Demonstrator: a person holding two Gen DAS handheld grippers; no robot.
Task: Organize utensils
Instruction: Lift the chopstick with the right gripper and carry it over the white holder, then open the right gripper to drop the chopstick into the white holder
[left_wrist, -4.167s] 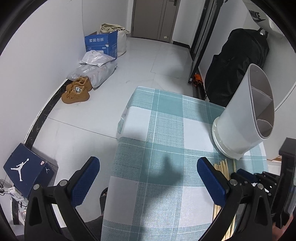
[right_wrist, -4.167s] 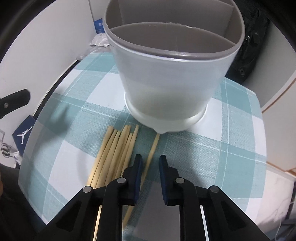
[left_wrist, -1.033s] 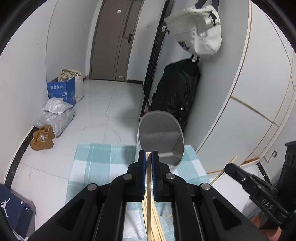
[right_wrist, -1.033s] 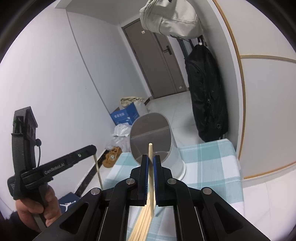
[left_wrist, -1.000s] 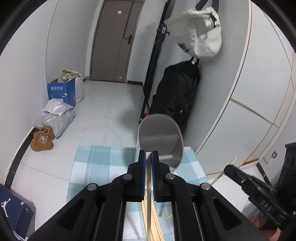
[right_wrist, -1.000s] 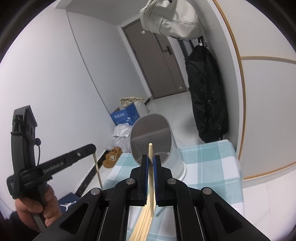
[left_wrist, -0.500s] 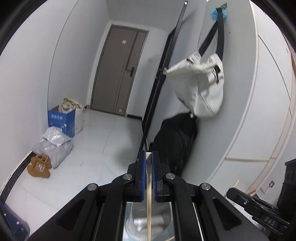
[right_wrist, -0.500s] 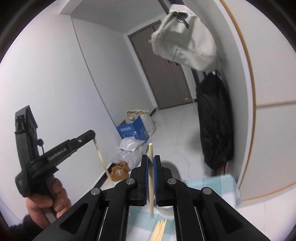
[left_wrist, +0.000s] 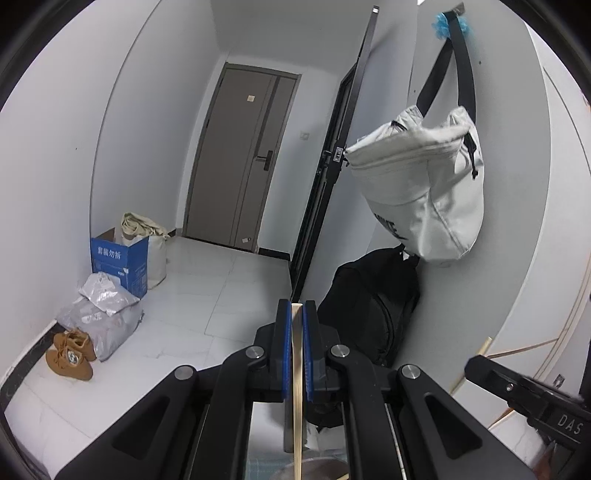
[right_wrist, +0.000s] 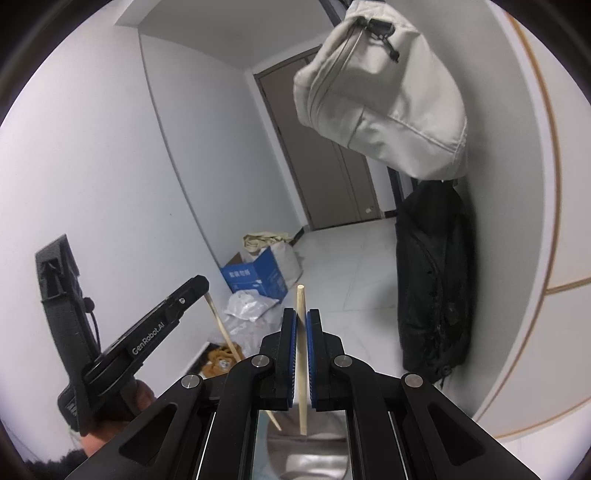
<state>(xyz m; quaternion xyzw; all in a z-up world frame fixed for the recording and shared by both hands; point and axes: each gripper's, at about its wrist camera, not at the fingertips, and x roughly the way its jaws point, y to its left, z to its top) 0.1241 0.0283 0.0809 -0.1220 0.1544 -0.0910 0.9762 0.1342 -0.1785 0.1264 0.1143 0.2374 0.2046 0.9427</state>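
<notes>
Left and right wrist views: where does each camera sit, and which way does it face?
Left wrist: behind the left gripper, clamping a chopstick, facing the door; right gripper at right.
Right wrist: behind the right gripper, gripping its chopstick; left gripper at left.
Shared: white bag, blue box.

Between our left gripper's (left_wrist: 296, 325) closed jaws a chopstick (left_wrist: 297, 387) runs upright, its lower end over the utensil holder (left_wrist: 317, 470) below us. Ahead to the left a cardboard box (left_wrist: 120, 262) sits behind a pair of shoes (left_wrist: 70, 356). Ahead to the right a backpack (left_wrist: 373, 314) stands beneath a hanging bag (left_wrist: 421, 188). Our right gripper (right_wrist: 302, 328) clamps a second chopstick (right_wrist: 301, 354) upright above the holder.
</notes>
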